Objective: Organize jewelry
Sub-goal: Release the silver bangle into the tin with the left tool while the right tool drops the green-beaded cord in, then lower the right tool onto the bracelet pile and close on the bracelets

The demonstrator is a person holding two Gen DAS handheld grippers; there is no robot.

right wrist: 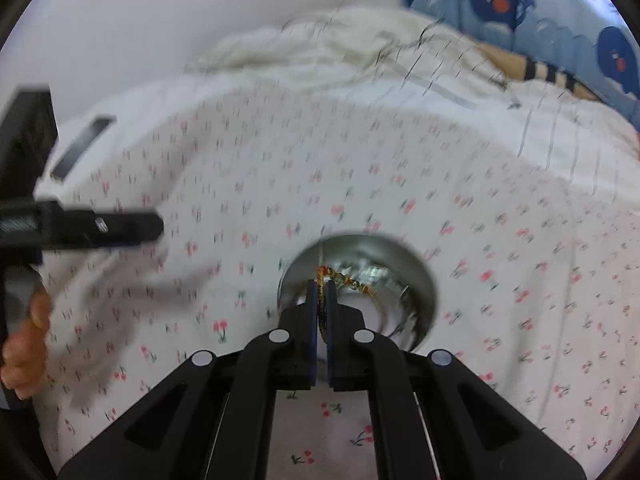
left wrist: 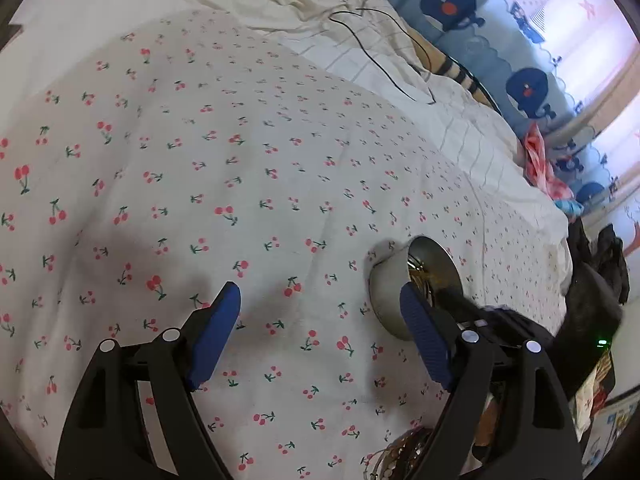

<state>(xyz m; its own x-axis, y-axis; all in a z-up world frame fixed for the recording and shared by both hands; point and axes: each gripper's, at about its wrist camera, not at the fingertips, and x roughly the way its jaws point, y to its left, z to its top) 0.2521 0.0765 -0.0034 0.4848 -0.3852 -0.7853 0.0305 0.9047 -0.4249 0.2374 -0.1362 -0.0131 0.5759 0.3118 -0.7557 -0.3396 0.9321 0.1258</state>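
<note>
Beads of the amber-and-green bracelet (right wrist: 336, 276) pinched in your closed right gripper (right wrist: 321, 292) hang at twelve o'clock over the round steel bowl (right wrist: 424, 276) on the cherry-print bed (right wrist: 280, 184); your left gripper (left wrist: 320, 308) gapes empty.

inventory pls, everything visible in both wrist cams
metal bowl: one, silver, on the cherry sheet, jewelry inside
beaded strand: one, orange-gold, over the bowl, pinched in the right tongs
bangles: a pile, gold, bottom edge of the left view
cherry sheet: one, white with red cherries, covering the bed
cable: one, black, on the far cream bedding
left tongs: open, empty, blue pads
right tongs: shut on the strand
hand: one, left edge of the right view
</note>
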